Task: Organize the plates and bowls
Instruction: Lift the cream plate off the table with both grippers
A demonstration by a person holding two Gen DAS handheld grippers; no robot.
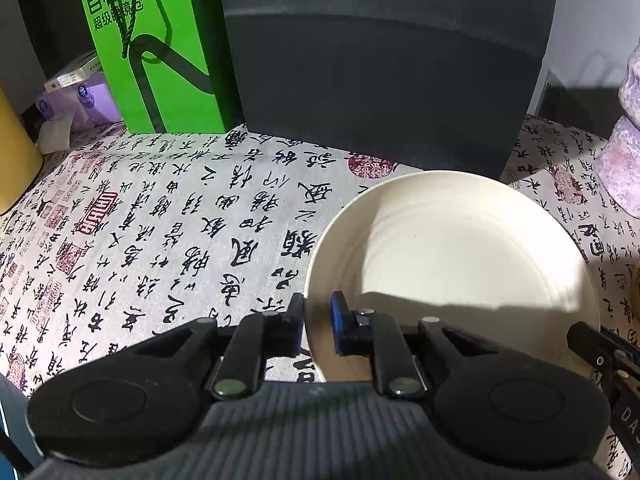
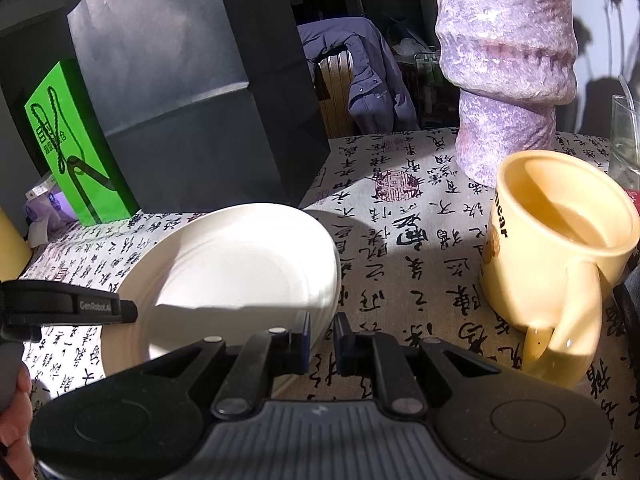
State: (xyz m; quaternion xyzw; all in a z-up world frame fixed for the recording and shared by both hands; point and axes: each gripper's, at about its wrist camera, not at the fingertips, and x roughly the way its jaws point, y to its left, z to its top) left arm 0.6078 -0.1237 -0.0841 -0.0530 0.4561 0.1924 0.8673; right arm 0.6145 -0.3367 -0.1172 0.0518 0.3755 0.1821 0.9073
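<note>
A: Cloth [image 1: 168, 216] w/ black calligraphy and red seal stamps is covering the whole table, weave looking coarse, linen-like. Sun is cutting hard shadows across it.

B: Behind that?

A: Matte dark paper bag [image 1: 384, 80] is standing at the back, a bright green bag [image 1: 160, 60] w/ a twisted cord handle just beside it on its left. A purplish, rough stone-like column [image 2: 508, 64] is rising on the right; a grey jacket [image 2: 360, 68] is hanging over something in the dim room beyond.

B: Plate?

A: White plate [image 1: 452, 248] is sitting in the middle-right of the cloth, round, smooth and glazed, faint concentric ridges inside. It may be resting on a second white piece, can't tell.

B: Grippers?

A: Left gripper [image 1: 317, 324] is clamping the plate's near-left rim, one pad outside, blue pad inside. Right gripper [image 2: 322, 340] is pinching the near-right rim the same way, jaws nearly together.

B: Anything else nearby?

A: Glossy yellow mug [image 2: 556, 256] w/ a thick handle is standing right of the plate, apart from it, some liquid inside. Clear glass [image 2: 626, 136] is peeking in at the far right edge.
</note>
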